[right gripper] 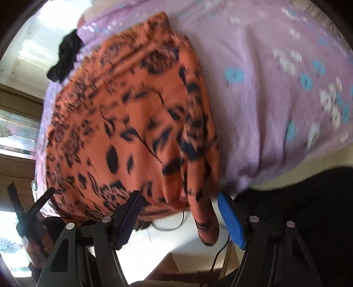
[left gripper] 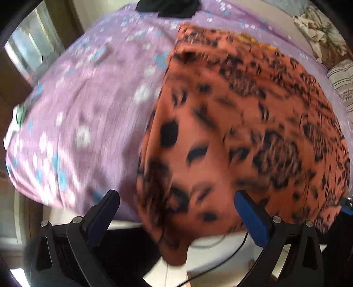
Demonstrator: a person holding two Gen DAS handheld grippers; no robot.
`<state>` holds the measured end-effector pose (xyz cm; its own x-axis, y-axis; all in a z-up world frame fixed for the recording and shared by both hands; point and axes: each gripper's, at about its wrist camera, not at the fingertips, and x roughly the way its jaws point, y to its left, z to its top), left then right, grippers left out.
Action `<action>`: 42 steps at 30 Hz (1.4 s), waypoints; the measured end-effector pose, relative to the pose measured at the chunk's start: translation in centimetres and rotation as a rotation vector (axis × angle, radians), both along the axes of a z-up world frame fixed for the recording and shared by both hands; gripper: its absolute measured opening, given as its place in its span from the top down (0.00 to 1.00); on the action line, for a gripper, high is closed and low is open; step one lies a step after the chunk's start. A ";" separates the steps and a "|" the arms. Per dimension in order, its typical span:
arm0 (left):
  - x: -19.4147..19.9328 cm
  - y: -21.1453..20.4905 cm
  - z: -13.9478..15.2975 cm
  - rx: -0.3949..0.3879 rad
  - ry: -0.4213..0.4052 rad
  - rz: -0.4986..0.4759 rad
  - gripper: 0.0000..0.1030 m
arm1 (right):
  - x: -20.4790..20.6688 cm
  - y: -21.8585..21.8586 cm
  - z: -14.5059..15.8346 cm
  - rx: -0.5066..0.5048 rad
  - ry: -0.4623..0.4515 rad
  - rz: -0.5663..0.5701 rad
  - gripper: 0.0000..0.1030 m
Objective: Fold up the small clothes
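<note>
The orange garment with black leaf print [left gripper: 242,123] lies on the lilac flowered bedsheet [left gripper: 83,106], its near edge hanging over the near side of the bed. The left gripper [left gripper: 176,212] has its jaws spread wide, a fold of the garment drooping between them without pad contact. The right gripper [right gripper: 178,218] likewise stands apart-jawed, a hanging corner of the garment between its pads. A black cloth [left gripper: 167,7] lies at the far edge.
</note>
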<state>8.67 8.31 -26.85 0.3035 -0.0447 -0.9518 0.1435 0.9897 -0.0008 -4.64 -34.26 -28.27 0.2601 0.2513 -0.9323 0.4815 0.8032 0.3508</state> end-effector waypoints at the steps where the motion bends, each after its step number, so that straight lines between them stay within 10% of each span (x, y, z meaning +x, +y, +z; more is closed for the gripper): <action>1: -0.5 0.5 -0.4 -0.007 0.021 0.011 0.00 | -0.2 0.1 -0.5 -0.007 0.011 0.002 0.28; 16: -2.3 3.0 -5.3 -0.186 0.220 0.108 0.00 | -1.0 0.7 -5.6 0.110 0.010 0.005 0.28; 18: -2.3 3.7 -5.5 -0.243 0.218 0.133 0.12 | -1.2 0.5 -6.2 0.137 -0.001 0.000 0.29; 20: -2.4 4.2 -5.9 -0.309 0.243 0.132 0.45 | -1.3 0.4 -6.5 0.160 -0.015 0.006 0.36; 22: -2.6 4.1 -6.0 -0.307 0.251 0.123 0.76 | -1.3 0.8 -6.3 0.197 -0.037 0.037 0.71; 23: -2.8 4.0 -6.0 -0.300 0.245 0.117 0.88 | -0.6 1.0 -6.0 0.182 -0.038 0.050 0.72; 25: -3.3 3.8 -5.7 -0.317 0.229 0.101 0.90 | -0.5 1.6 -5.5 0.172 -0.049 0.083 0.86; 34: -2.9 2.7 -0.9 -0.397 0.148 -0.055 0.92 | -1.2 -0.1 0.5 0.213 -0.164 0.114 0.90; 42: 3.6 2.4 8.7 -0.590 0.020 -0.157 0.92 | 1.0 -5.1 9.7 0.323 -0.484 0.032 0.91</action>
